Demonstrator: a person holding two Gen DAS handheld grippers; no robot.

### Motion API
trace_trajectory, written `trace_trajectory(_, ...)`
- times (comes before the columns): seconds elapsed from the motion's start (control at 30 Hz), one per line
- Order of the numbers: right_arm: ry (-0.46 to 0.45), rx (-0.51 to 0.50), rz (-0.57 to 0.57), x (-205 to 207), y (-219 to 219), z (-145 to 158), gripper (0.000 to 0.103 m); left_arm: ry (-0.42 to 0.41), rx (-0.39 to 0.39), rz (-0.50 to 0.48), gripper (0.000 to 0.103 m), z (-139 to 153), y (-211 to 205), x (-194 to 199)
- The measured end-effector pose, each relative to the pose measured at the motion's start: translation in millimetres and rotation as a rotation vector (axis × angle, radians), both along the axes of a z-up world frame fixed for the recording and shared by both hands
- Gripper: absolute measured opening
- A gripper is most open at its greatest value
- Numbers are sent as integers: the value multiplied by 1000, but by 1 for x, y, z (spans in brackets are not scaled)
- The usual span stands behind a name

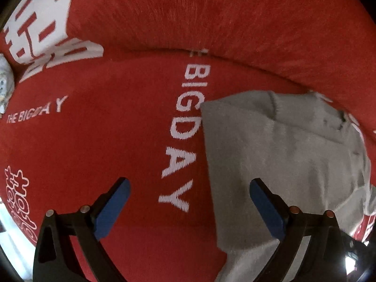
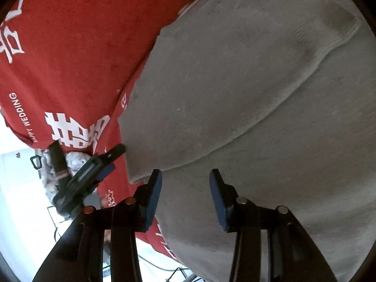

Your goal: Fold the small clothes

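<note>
A grey knit garment point(image 1: 282, 155) lies flat on a red cloth point(image 1: 105, 129) printed with white letters. My left gripper point(image 1: 189, 193) is open and empty, just above the cloth at the garment's left edge; its right finger is over the grey fabric. In the right wrist view the garment point(image 2: 246, 82) fills most of the frame, with a folded layer on top. My right gripper point(image 2: 185, 185) is open and empty, close above the garment near the fold's corner. The left gripper point(image 2: 103, 162) shows to its left over the red cloth point(image 2: 70, 58).
The red cloth's edge point(image 2: 21, 138) drops off at the lower left, with a pale floor point(image 2: 21, 199) below. A bundle of light patterned fabric point(image 2: 51, 181) and dark straps lies beyond that edge. A pale object point(image 1: 5, 82) sits at the far left.
</note>
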State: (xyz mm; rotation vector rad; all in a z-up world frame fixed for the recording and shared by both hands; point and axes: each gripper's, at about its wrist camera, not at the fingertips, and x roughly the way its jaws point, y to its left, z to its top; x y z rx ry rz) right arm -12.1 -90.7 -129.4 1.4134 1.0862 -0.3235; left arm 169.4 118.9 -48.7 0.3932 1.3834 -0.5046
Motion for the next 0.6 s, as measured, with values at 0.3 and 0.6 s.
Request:
trace_trajectory(0.3,186,-189,-169,-56,-65,11,48,-83,104,-88,102,-18,24,-23)
trace_trajectory(0.6,251,-218,-345,-65,-117,-7,5,-66,108,-95,102,-9,35,-15)
